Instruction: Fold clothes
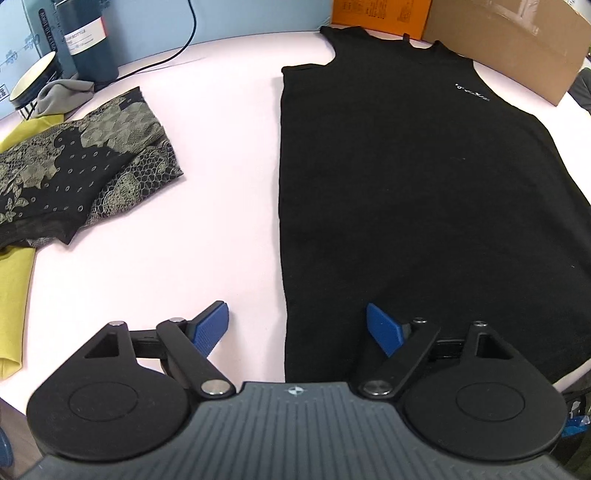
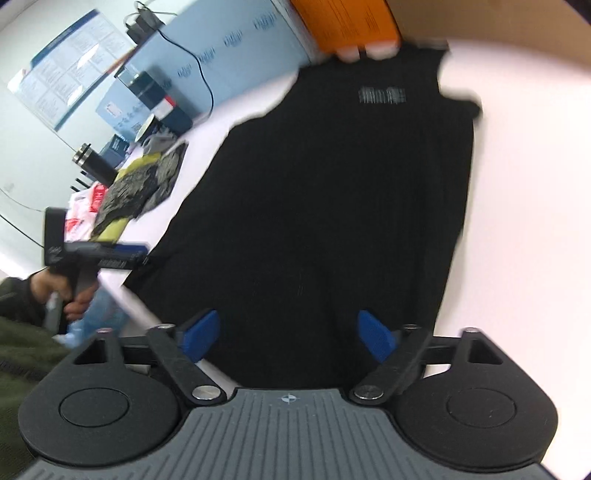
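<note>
Lying flat, black tank top (image 1: 424,206)

Right hand-held gripper (image 2: 288,334) low in the picture, blue fingers (image 2: 376,334) wide apart, nothing between them. Under and past it, a black sleeveless top (image 2: 332,192) spread flat on the white table (image 2: 517,184). Off to the left, a hand (image 2: 75,295) holding the left hand-held gripper (image 2: 99,254). Behind that, a heap of clothes (image 2: 136,188). At the far edge, an orange box (image 2: 351,22).

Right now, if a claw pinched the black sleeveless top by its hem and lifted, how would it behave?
The black sleeveless top lies flat and thin, so it would likely drape limply. It probably feels light. On the smooth table it may slide or bunch when pushed.
</note>
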